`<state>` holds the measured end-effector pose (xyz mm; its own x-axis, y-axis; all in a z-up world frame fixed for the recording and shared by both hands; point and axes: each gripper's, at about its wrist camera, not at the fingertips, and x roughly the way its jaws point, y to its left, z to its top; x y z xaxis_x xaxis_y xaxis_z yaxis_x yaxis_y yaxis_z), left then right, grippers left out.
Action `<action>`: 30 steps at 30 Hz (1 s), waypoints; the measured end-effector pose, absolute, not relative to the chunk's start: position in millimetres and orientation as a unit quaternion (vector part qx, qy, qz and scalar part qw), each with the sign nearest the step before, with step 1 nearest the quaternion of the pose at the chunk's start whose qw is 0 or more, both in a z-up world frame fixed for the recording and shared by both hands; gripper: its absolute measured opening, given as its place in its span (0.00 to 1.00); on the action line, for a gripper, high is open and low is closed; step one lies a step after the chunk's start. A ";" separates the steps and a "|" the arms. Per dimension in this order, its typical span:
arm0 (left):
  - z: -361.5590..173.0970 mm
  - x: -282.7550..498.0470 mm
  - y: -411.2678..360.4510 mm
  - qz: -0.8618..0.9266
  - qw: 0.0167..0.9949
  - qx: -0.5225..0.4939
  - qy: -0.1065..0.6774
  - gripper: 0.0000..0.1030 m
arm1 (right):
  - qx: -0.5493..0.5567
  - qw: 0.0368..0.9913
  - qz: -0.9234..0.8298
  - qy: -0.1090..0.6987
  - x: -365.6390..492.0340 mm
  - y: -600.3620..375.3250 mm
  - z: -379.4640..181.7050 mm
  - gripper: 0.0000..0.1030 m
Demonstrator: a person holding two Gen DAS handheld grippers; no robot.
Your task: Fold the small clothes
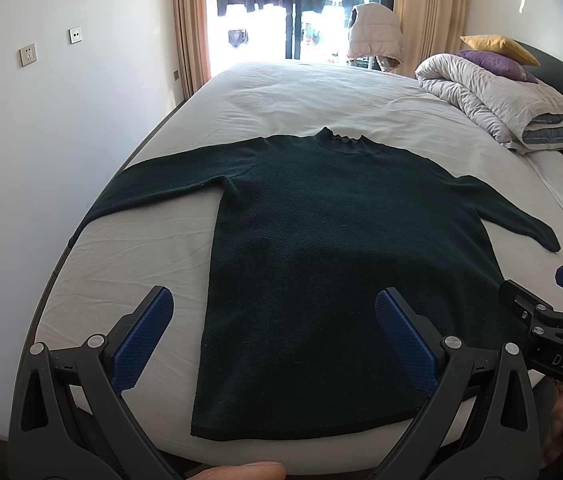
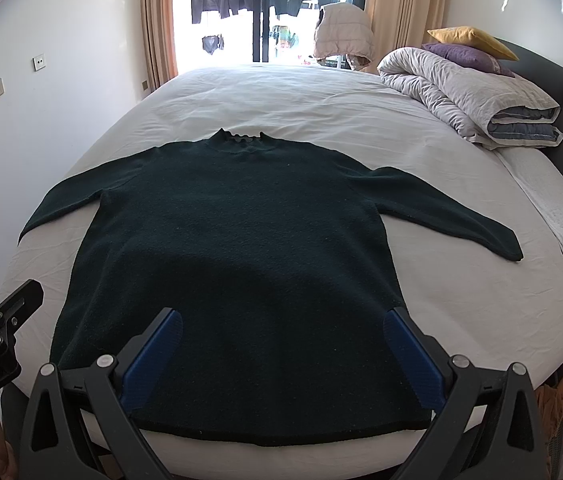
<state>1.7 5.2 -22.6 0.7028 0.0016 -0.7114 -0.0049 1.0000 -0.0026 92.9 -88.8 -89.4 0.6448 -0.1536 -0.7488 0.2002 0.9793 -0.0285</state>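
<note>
Spread flat, front up, on the white sheet of the bed (image 1: 301, 96): a dark green sweater (image 1: 321, 260), collar toward the window, hem at the near edge, both sleeves angled out and down. Laid out this way, presumably, so that every edge and sleeve can be reached and folded inward without first untangling anything.

Left claw (image 1: 273, 340) held above the hem's left part, jaws wide apart, nothing between them; left pad over bare sheet, right pad over the knit. Right claw (image 2: 281, 356) likewise spread wide and empty, hovering over the hem's right part, both pads above the fabric. Poised side by side near the hem, probably to size up the garment before a first grasp; no fold made yet.

Pushed to the far right corner, out of the way: a rolled grey duvet (image 2: 465, 92) with purple and yellow cushions on top. Along the right edge, a folded white towel (image 2: 561, 216), well apart from the right sleeve cuff.
</note>
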 end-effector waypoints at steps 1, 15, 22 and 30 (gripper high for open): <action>-22.1 1.9 5.3 0.002 0.923 -0.002 0.385 1.00 | 0.028 0.906 -0.098 0.410 92.9 -89.0 -89.4 1.00; -25.3 0.3 4.8 0.004 0.922 -0.004 0.388 1.00 | 0.028 0.906 -0.097 0.411 92.6 -87.9 -91.0 1.00; -28.0 2.7 5.3 0.002 0.926 0.008 0.378 1.00 | 0.048 0.910 -0.090 0.401 93.7 -90.6 -93.7 1.00; -43.0 30.6 48.4 -0.006 0.919 -0.055 0.390 1.00 | 0.069 0.911 -0.081 0.399 101.2 -107.1 -104.1 0.99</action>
